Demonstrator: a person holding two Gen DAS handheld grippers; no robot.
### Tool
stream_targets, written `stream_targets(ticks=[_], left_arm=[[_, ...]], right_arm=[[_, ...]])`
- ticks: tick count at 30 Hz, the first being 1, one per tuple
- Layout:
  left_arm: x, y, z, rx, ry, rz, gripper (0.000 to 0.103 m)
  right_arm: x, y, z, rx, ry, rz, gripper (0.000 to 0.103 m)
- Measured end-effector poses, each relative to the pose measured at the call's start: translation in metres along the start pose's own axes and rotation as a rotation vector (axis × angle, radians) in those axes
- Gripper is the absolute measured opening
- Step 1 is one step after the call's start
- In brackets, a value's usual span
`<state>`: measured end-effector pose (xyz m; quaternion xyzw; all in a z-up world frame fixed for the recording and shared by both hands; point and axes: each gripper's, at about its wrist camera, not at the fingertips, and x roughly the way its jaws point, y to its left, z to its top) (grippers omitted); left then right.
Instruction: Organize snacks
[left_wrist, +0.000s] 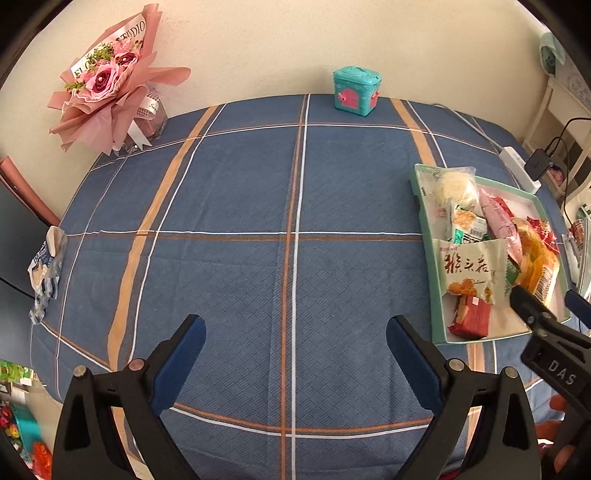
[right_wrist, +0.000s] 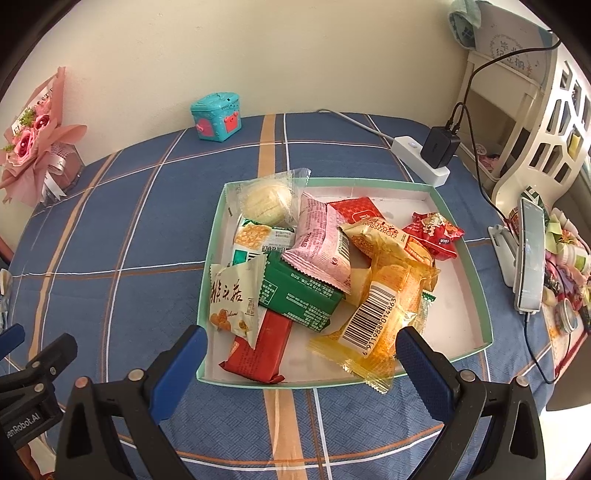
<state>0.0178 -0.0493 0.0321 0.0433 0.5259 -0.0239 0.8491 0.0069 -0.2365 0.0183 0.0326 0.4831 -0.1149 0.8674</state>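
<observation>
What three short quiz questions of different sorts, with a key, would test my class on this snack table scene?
1. True or false: the right gripper is shut on a packet.
2. Which packet sticks out over the near rim of the green tray? A red packet, B yellow packet, C pink packet.
3. Fill in: the teal toy box stands at the far edge of the table, next to the ____.

Key: 1 false, both it and the left gripper are open and empty. 2 B, the yellow packet. 3 wall.
</observation>
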Motion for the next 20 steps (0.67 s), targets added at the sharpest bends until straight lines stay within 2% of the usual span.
stream_targets(ticks=[13, 20], left_arm=[[0.003, 0.001, 0.0, 0.006, 0.019, 0.029, 0.098], [-0.001, 0.005, 0.0, -0.006, -0.003, 0.023, 0.098]], right_arm=[[0.003, -0.011, 0.001, 0.027, 0.002, -0.019, 0.103], [0.003, -0.01, 0.0, 0.024, 0.004, -0.019, 0.103]])
